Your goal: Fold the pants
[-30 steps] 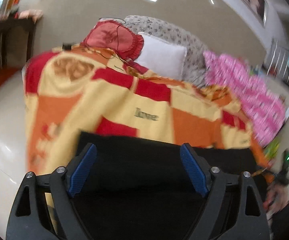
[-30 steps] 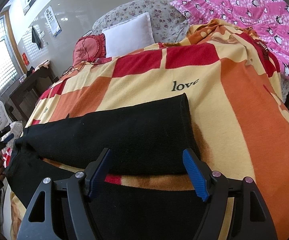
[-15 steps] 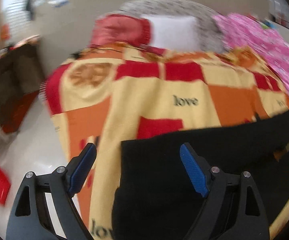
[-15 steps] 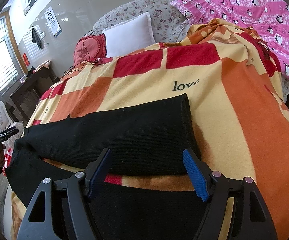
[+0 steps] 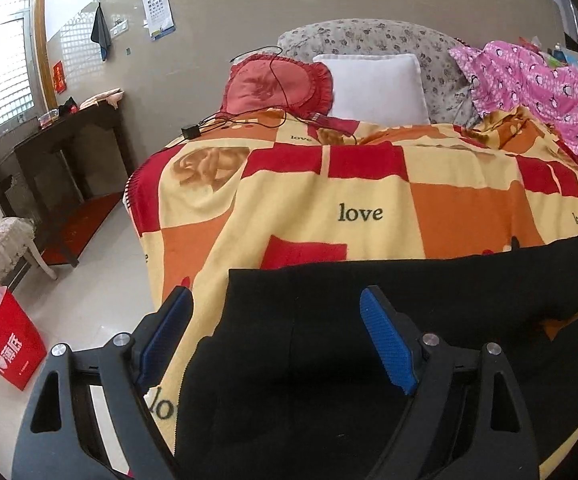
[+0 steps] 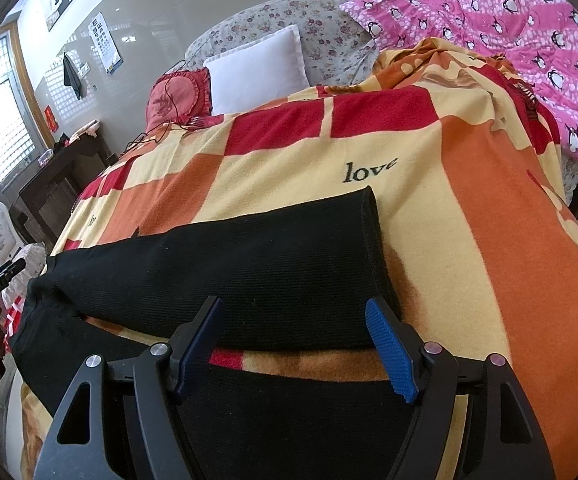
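My left view has swung since a second ago: then the left gripper [image 5: 275, 338] looked across the middle of the black pants [image 5: 369, 320] toward the pink penguin quilt [image 5: 537, 80], and now it faces the waist end near the bed's left edge, with the floor, a red bag [image 5: 5, 344] and a dark side table [image 5: 69, 140] in sight beside it. The blur of the earlier frames is gone. My right view matches the earlier one; only the other gripper seen at its far left edge sits differently. The pants lie flat across the checked blanket [image 5: 369, 184], waist toward my left, the 2 legs running to my right, the far leg's hem ending just below the word "love" in the right view. My left gripper tilts down over the waist, its 2 blue pads spread wide with nothing between them, the left pad over blanket and the right over black cloth. My right gripper [image 6: 293, 344] points down at the gap between the legs, jaws likewise wide apart and empty, above the cloth.
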The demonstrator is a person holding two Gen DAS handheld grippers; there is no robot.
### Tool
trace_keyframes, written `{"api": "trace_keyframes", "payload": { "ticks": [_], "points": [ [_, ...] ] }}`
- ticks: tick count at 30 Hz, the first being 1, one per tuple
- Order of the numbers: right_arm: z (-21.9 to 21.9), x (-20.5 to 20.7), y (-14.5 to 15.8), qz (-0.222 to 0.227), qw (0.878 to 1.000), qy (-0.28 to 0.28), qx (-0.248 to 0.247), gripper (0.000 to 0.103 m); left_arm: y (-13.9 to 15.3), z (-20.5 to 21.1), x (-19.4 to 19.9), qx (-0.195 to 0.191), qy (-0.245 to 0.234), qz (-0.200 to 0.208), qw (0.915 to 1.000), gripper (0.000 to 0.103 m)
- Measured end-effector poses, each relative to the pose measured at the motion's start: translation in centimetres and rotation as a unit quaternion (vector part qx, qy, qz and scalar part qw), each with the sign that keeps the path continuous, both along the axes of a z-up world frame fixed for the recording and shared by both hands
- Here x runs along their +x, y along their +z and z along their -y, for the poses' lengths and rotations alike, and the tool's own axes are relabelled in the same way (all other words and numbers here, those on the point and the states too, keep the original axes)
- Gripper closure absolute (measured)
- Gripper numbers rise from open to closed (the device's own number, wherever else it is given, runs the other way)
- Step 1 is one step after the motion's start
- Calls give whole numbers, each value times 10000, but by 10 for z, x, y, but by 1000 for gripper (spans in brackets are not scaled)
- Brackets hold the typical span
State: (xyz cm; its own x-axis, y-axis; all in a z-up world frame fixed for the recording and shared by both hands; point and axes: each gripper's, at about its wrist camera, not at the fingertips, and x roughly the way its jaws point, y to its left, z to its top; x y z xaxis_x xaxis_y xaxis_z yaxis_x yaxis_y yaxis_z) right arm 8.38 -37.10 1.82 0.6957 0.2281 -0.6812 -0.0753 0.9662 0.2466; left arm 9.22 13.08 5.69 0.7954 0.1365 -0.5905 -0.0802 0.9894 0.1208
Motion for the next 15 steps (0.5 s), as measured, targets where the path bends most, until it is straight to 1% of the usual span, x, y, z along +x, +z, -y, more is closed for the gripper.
{"api": "trace_keyframes", "payload": {
  "ticks": [12, 15],
  "points": [
    [0, 0, 0, -2, 10000, 2, 5, 29, -5, -11, 0, 12, 72, -110, 9999, 17],
    [0, 0, 0, -1, 10000, 3, 4, 29, 2, -22, 1, 25, -85, -28, 10000, 17]
  ]
}}
